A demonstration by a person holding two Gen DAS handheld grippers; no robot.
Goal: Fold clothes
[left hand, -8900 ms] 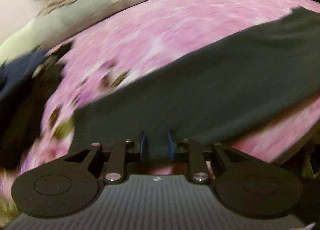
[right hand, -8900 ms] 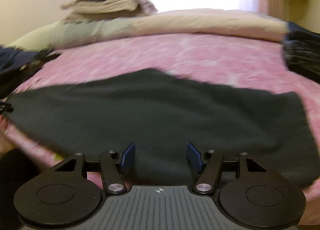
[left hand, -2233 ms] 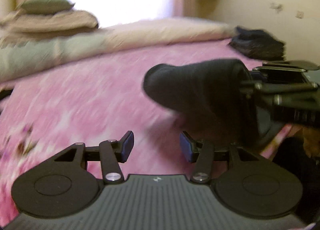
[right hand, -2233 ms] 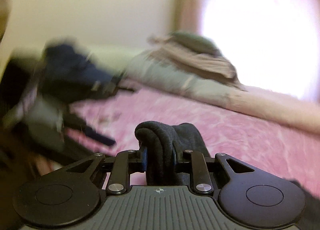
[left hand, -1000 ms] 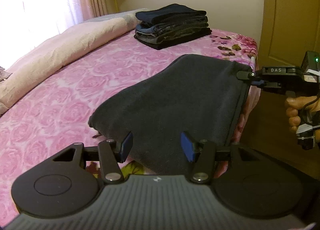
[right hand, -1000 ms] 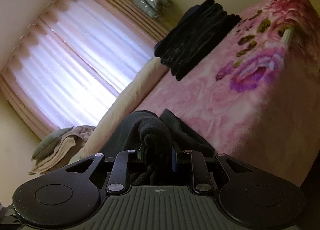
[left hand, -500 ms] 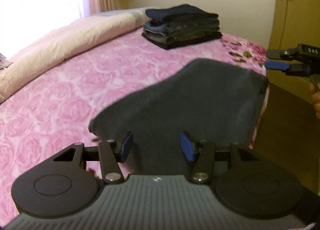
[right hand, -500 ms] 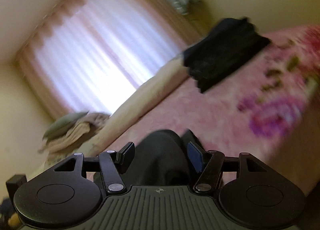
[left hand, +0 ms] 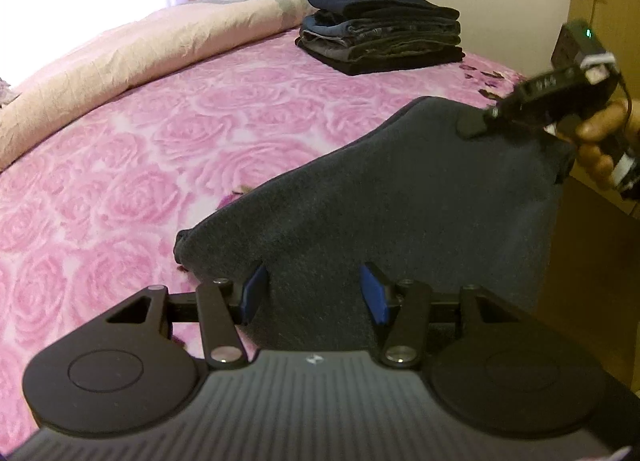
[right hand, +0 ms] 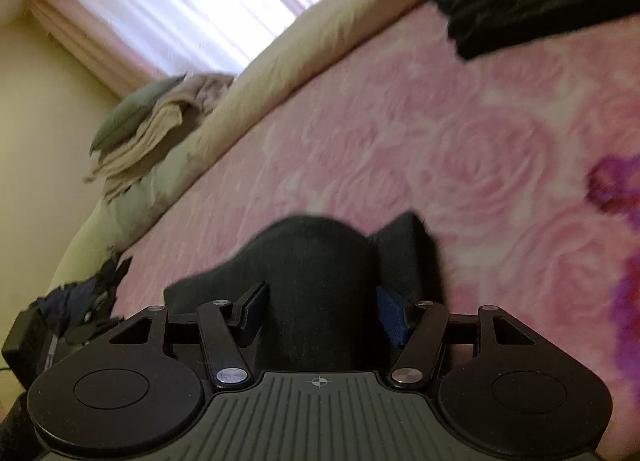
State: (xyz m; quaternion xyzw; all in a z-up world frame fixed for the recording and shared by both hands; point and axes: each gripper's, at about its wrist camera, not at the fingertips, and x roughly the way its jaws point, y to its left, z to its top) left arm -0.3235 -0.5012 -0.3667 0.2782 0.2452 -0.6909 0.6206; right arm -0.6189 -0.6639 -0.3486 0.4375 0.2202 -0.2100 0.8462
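Both claws stand wide with the dark garment [left hand: 420,197] between their pads, neither pinching it: the left claw [left hand: 314,293] at its near edge, the right claw [right hand: 320,313] over a raised hump. The garment lies doubled at the bed's [left hand: 160,149] corner, nearer than the folded stack [left hand: 380,35]. It looks mid-fold; next probably flatten or fold again.

Both wrist views look closely over the dark folded cloth [left hand: 400,197] on the bed.
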